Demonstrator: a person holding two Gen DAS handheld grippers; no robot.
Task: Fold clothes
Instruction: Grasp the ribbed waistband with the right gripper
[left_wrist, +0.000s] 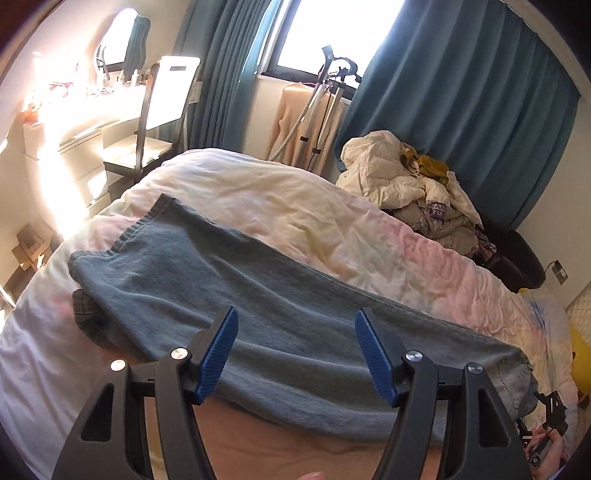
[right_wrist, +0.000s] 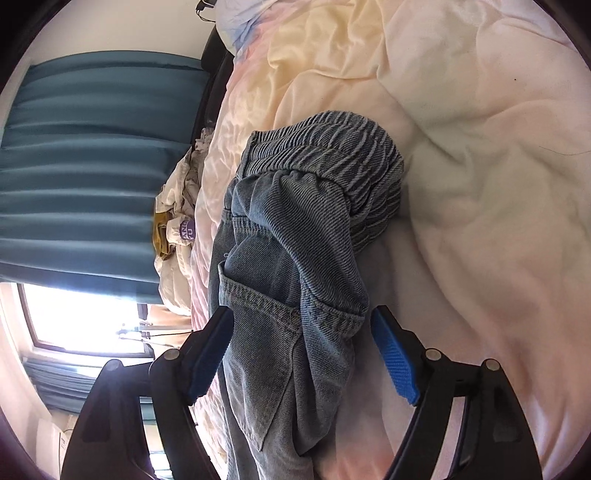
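The left hand-held gripper (left_wrist: 295, 354) hangs with jaws apart above the faded blue denim trousers (left_wrist: 258, 295), laid lengthwise on the pale rumpled duvet (left_wrist: 295, 206). The right hand-held gripper (right_wrist: 303, 354) gapes astride their bunched elastic waistband (right_wrist: 332, 147); released crooked, that lump likely skews the next fold.

My left gripper (left_wrist: 295, 325) points down at a slant with its jaws spread wide, nothing pinched between the blue pads (left_wrist: 218, 350). My right gripper (right_wrist: 303, 328) is tilted downward too, jaws parted, pads (right_wrist: 395, 362) pressing nothing.
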